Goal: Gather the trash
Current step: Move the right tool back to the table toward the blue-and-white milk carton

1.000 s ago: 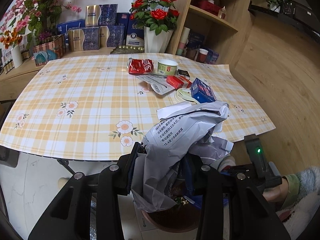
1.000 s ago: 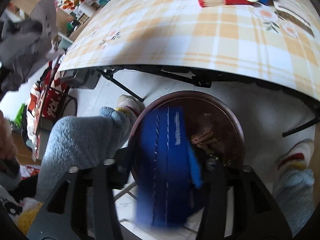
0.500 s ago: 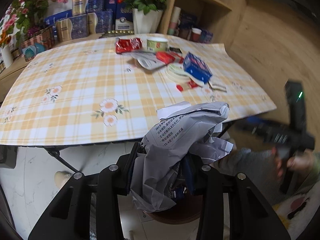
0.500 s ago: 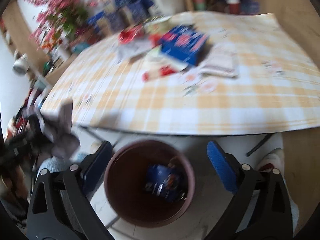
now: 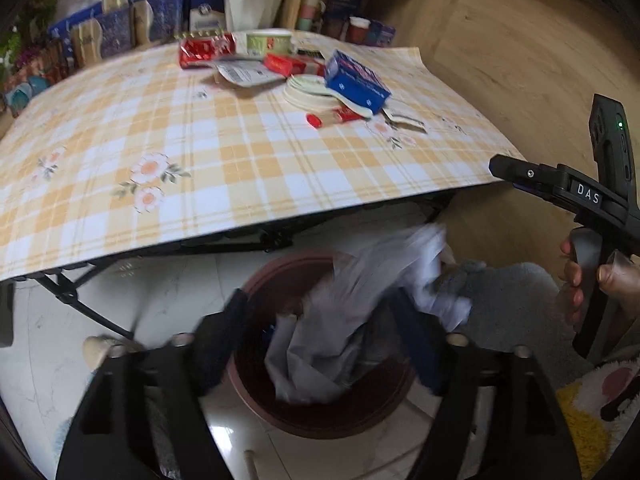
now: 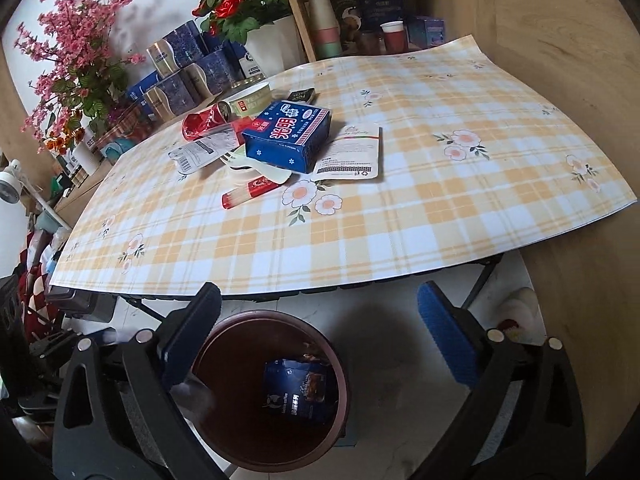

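Note:
My left gripper [image 5: 320, 340] hovers over the brown bin [image 5: 320, 428] and its jaws are opening. The crumpled grey plastic bag [image 5: 340, 320] hangs blurred between them, clear of the left pad, with its lower end inside the bin. My right gripper [image 6: 320, 336] is open and empty above the same bin [image 6: 272, 314], where a dark blue packet [image 6: 298, 392] lies. On the checked table [image 6: 400, 220] remain a blue box [image 6: 288, 136], a red can [image 6: 204, 122], a red tube [image 6: 250, 192], a white pouch [image 6: 350, 152] and a bowl [image 6: 250, 100].
A hand [image 5: 580, 276] holds the other gripper's handle at the right of the left wrist view. Folding table legs [image 5: 80, 296] stand beside the bin. Vases of flowers [image 6: 240, 4], tins and a wooden shelf [image 6: 360, 20] line the far side. A slippered foot [image 6: 520, 308] rests on the floor.
The left gripper sank towards the bin and its jaws spread, loosening the grey bag. The right gripper let the blue packet fall into the bin, opened wide, then rose and tilted up towards the table.

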`<state>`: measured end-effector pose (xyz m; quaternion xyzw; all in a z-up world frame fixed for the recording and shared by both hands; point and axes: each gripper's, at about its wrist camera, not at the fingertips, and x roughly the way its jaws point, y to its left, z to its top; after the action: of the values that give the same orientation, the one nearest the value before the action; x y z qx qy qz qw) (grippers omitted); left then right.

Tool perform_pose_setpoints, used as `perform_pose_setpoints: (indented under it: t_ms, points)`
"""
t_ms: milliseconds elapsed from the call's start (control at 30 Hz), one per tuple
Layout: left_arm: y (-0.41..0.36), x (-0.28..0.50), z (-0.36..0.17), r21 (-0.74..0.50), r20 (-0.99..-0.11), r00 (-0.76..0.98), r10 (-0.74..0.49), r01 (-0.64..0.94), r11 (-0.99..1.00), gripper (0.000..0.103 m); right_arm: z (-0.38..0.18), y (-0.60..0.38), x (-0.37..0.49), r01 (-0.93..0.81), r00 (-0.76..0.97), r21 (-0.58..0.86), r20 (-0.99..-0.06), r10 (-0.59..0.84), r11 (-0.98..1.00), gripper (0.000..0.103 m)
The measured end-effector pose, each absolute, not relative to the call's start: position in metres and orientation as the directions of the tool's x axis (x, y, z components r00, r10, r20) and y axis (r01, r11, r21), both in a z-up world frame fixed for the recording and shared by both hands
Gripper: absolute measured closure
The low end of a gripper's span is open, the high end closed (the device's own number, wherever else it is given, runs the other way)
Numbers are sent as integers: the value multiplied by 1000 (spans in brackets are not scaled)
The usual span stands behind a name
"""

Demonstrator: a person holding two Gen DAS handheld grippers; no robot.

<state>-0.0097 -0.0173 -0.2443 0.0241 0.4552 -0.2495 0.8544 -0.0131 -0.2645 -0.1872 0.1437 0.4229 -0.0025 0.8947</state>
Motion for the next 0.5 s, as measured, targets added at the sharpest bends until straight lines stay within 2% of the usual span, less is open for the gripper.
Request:
perform_pose_setpoints:
  t_ms: [67, 133, 500]
  points:
    - [-15, -10, -243, -147, -795, 493, -355, 411, 900, 14, -188, -263, -12, 130, 637, 244, -763, 107, 961, 6]
    - [-10, -8, -243, -124, -799, 514, -313, 368, 921, 13, -189, -261, -11, 129, 631, 240, -769, 107, 962, 6]
    - [51, 8, -221, -164, -738, 649, -186, 95, 982, 9, -188, -260, -5, 118, 622, 226, -776, 105, 967, 6]
